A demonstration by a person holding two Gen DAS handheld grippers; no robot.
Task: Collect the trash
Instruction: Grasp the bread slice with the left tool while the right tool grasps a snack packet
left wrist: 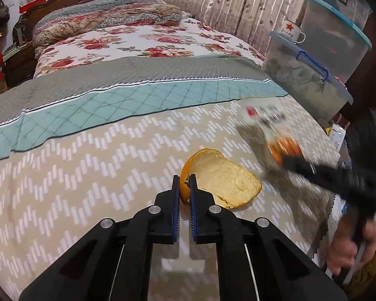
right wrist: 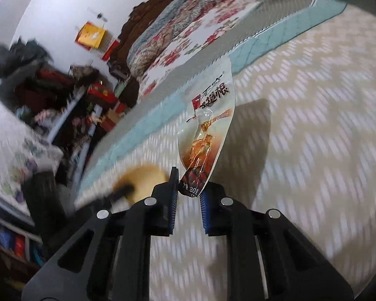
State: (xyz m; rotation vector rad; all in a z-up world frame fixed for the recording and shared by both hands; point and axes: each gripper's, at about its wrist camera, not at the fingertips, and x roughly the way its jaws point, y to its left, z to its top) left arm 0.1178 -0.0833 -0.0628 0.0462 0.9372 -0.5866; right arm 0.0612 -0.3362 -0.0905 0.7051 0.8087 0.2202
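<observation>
A large piece of orange peel [left wrist: 223, 178], pale pith up, lies on the beige zigzag bedspread [left wrist: 87, 175]. My left gripper [left wrist: 183, 188] is shut on the peel's near left edge. To the right, my right gripper [left wrist: 292, 161] holds a crinkled snack wrapper [left wrist: 268, 123], blurred, above the bed. In the right wrist view the same wrapper [right wrist: 208, 125], clear plastic with red and orange print, stands upright. The right gripper [right wrist: 190, 188] is shut on its bottom end. The peel [right wrist: 145, 175] and the left gripper [right wrist: 124, 190] show blurred at lower left.
Stacked plastic storage boxes [left wrist: 308, 82] with an enamel mug [left wrist: 292, 31] on top stand at the bed's right. A person's hand [left wrist: 348, 248] grips the right tool past the bed's edge. Folded floral quilts [left wrist: 107, 17] lie at the headboard. Cluttered shelves [right wrist: 50, 95] stand beside the bed.
</observation>
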